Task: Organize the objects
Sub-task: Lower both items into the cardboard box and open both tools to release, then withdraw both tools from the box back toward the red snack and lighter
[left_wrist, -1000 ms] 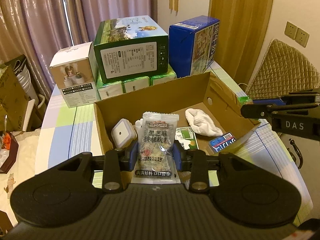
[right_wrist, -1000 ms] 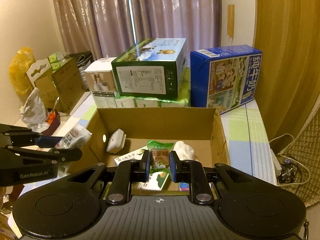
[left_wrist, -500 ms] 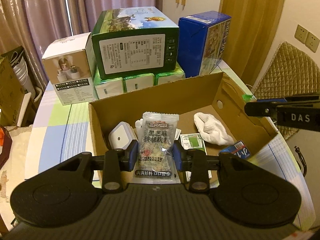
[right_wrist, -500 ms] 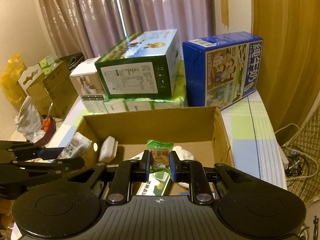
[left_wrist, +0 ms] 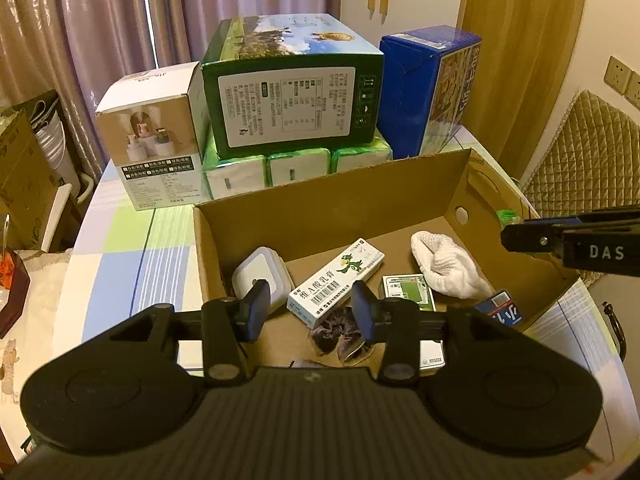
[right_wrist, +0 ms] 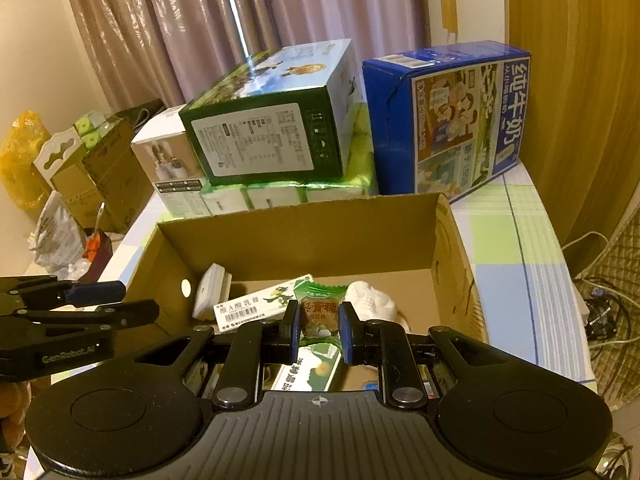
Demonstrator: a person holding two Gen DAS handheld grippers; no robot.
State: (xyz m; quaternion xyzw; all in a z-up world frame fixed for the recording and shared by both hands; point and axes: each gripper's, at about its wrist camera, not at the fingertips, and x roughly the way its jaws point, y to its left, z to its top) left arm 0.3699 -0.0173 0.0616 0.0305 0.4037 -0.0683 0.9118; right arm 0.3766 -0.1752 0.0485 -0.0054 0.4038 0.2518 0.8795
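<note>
Tongs on the left gripper [left_wrist: 310, 310] gape empty over the cardboard box [left_wrist: 328, 204] near edge. Right gripper [right_wrist: 319, 330] – level (above the box too) – clamps a green candy packet [right_wrist: 319, 309].

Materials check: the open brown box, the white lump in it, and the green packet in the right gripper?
Open box: corrugated cardboard, matte brown, raw cut edges and a punched hole.
White lump: looks like soft knitted or terry cloth, rumpled.
Green packet, pinched in the right gripper: probably glossy plastic film, crimped top edge.
</note>
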